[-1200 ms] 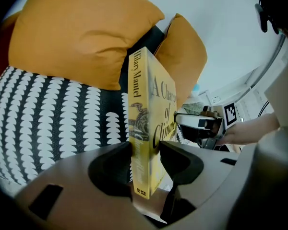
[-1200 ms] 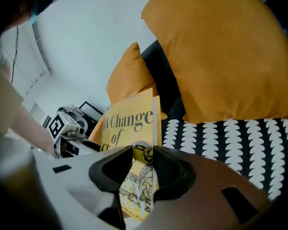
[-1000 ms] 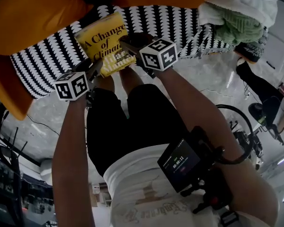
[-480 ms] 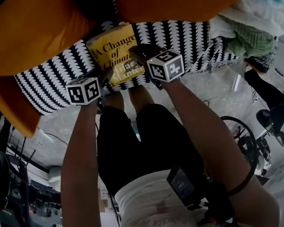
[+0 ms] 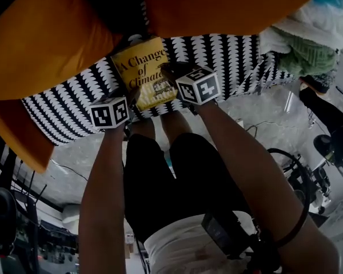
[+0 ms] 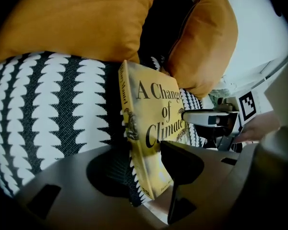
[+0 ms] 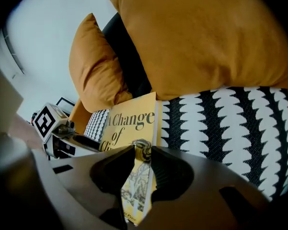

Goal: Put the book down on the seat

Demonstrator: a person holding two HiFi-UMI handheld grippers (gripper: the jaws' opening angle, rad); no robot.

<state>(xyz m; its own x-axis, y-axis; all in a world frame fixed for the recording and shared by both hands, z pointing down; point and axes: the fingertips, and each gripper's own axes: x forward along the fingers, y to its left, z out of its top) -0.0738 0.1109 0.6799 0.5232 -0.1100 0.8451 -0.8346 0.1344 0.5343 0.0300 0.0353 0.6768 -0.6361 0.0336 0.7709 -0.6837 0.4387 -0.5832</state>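
Observation:
A yellow book (image 5: 142, 72) titled "A Change of Climate" hangs low over the black-and-white patterned seat (image 5: 63, 104), with a gripper on each near corner. In the left gripper view the book (image 6: 153, 123) runs between the jaws of my left gripper (image 6: 144, 163), one finger on the cover and one underneath. In the right gripper view my right gripper (image 7: 137, 163) pinches the book's (image 7: 130, 123) edge; its jaws have just been closing with the book between them. I cannot tell whether the far end rests on the seat.
Large orange cushions (image 5: 51, 39) stand along the back of the seat, and another (image 5: 14, 124) lies at its left end. A pile of green and white cloth (image 5: 306, 44) sits at the right. My legs and the pale floor (image 5: 80, 158) with cables are below.
Both grippers have sunk towards the seat with the book between them. The cushions now fill more of the head view.

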